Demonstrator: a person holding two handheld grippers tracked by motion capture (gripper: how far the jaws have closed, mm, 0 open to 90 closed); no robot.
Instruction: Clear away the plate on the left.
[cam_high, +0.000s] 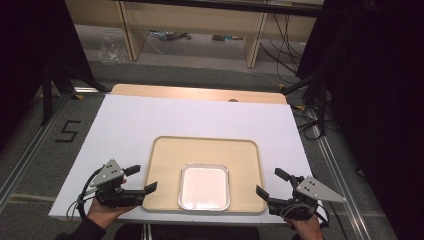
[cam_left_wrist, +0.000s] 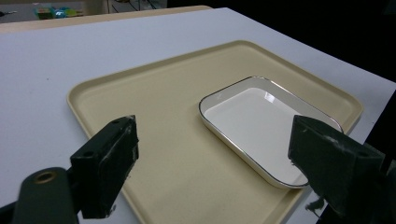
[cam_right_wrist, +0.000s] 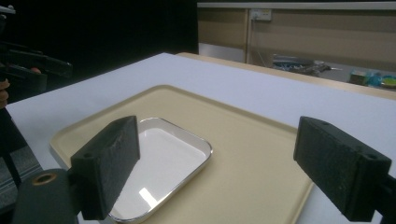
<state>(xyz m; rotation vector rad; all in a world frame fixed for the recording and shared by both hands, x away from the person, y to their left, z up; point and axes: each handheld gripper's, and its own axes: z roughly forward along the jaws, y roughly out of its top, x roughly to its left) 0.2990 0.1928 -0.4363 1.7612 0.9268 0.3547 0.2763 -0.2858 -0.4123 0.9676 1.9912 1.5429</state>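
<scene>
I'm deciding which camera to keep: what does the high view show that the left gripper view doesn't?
High view alone: both tools, left tool and right tool, open either side of the tray, plus the grey floor. Left gripper view alone: a close look at its own tool's black pads. Shared: the white dish on the beige tray.

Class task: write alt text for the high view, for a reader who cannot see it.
A white rectangular dish sits empty at the near edge of a beige tray on a white table. A person's hands hold the open left gripper and open right gripper either side of the tray, touching nothing.
</scene>
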